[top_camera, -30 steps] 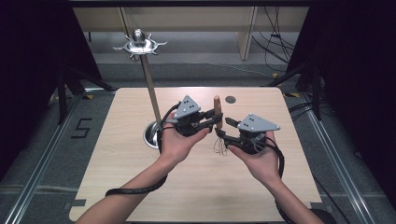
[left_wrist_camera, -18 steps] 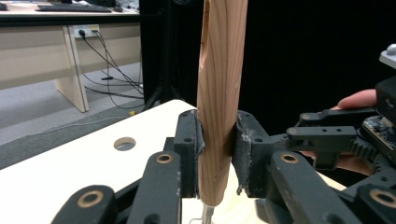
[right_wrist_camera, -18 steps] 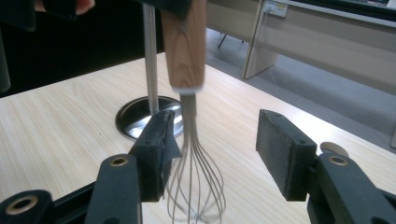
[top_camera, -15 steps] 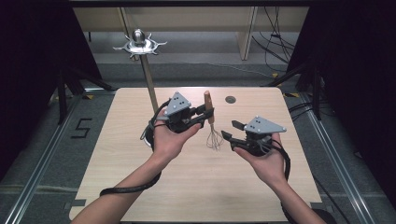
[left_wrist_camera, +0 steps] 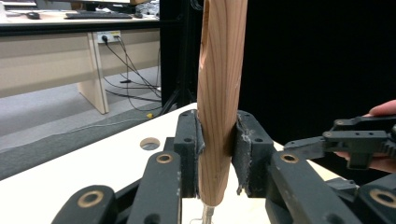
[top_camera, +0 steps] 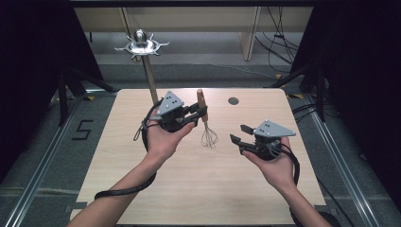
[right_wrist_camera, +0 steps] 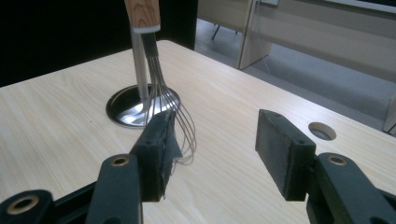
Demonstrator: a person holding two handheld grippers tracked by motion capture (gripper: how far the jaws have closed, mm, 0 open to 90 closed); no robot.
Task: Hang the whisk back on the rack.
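A whisk with a wooden handle (top_camera: 201, 100) and a wire head (top_camera: 208, 137) hangs upright above the table, head down. My left gripper (top_camera: 202, 112) is shut on the handle; both pads press the wood (left_wrist_camera: 219, 107) from either side. My right gripper (top_camera: 239, 133) is open, held over the table to the right of the whisk, with nothing between its jaws. From the right gripper (right_wrist_camera: 215, 154), the wire head (right_wrist_camera: 170, 112) shows just beyond the left jaw, apart from it. The right gripper (left_wrist_camera: 310, 145) also shows at the right edge of the left gripper view.
A metal stand with a round base (right_wrist_camera: 140, 105), a thin pole (top_camera: 150, 80) and a spiked top (top_camera: 141, 45) rises at the table's back left. A round hole (top_camera: 233, 100) sits in the wooden table (top_camera: 198, 189) near the far edge. Dark curtains flank both sides.
My left gripper has carried the whisk to the left and a little up, away from the right gripper. The right gripper has drawn back slightly to the right, now clear of the whisk.
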